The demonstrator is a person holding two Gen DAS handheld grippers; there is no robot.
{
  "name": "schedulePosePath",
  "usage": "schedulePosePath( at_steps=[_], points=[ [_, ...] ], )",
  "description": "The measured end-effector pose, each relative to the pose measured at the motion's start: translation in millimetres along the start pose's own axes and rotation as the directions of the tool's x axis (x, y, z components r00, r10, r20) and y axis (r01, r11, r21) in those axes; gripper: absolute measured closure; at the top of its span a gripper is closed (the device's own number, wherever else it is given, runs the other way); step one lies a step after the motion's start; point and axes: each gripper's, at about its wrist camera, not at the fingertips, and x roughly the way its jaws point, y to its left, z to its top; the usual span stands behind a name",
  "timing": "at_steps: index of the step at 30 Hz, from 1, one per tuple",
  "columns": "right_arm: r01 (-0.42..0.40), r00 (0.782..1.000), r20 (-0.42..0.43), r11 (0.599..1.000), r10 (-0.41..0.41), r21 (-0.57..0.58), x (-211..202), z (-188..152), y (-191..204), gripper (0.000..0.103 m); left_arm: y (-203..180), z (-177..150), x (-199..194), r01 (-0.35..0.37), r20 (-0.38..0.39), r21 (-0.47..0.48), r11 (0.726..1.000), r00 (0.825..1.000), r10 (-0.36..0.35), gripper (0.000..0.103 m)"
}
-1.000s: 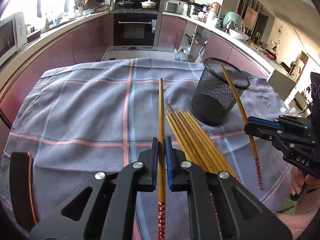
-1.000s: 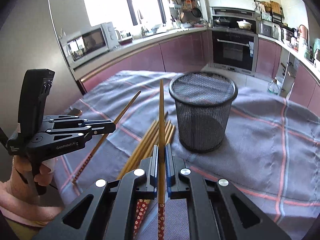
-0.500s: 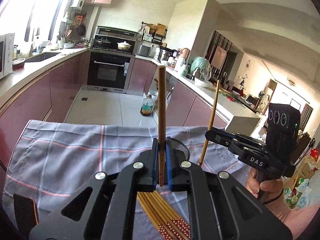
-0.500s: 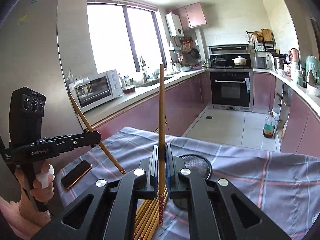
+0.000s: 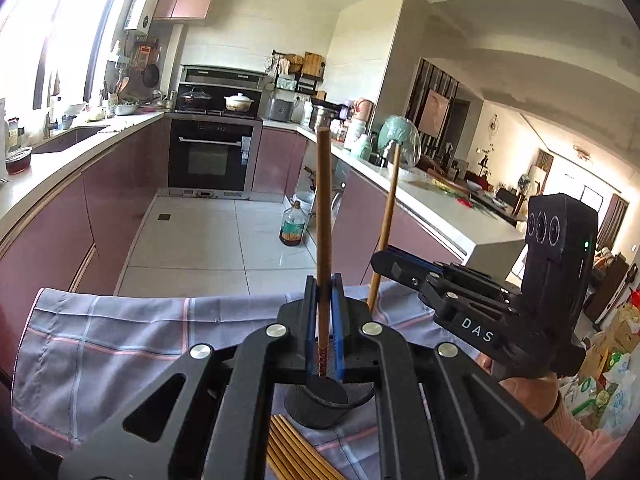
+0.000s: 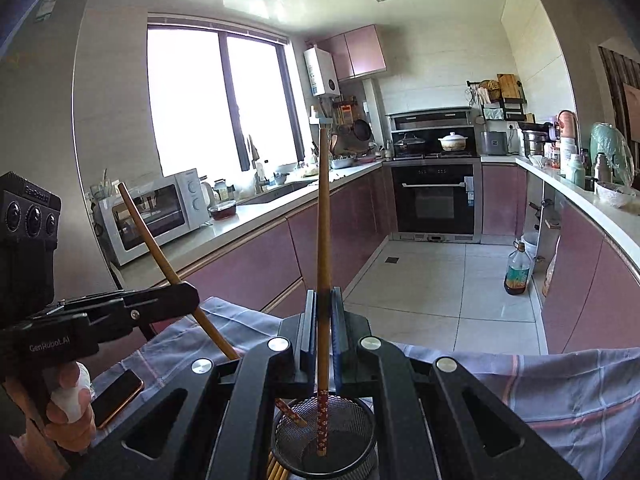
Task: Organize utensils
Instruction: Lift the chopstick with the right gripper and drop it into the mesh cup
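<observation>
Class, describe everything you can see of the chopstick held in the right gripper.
The chopstick is a slim brown stick, wood-like, with a dark red flower-patterned end. It stands nearly upright, patterned end down, clamped between the shut right gripper pads. Its lower tip hangs inside the black mesh cup; whether it touches the bottom cannot be told.

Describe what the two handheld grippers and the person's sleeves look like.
Both grippers are matte black with silver screws and blue finger pads. The right gripper carries white "DAS" lettering and a black camera block with three round lenses and a green light. The left gripper reads "GenRobot.AI". The right hand shows a pink sleeve.
</observation>
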Motion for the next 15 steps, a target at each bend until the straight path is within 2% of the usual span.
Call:
schedulePosePath(
  at_steps=[3,7,11,15],
  points=[
    [0.002,0.998,-0.067,1.0,-0.002,0.0,18,-12,-2,0.098,-4,-15,29,-0.006,-0.085,0.036,0.999,0.996,0.009,0.096],
    [0.007,0.988,-0.151,1.0,-0.005,0.013,36,-29,-6,0.098,-4,-29,59,0.014,-0.186,0.064,0.998,0.983,-0.002,0.095],
    [0.023,0.978,-0.209,0.999,-0.018,0.024,50,-36,-12,0.097,-1,-39,85,0.01,-0.234,0.072,0.997,0.972,0.007,0.095],
    [0.04,0.975,-0.219,0.998,-0.03,0.042,54,-39,-13,0.095,5,-45,97,-0.015,-0.248,0.049,0.999,0.968,0.027,0.092]
  ],
)
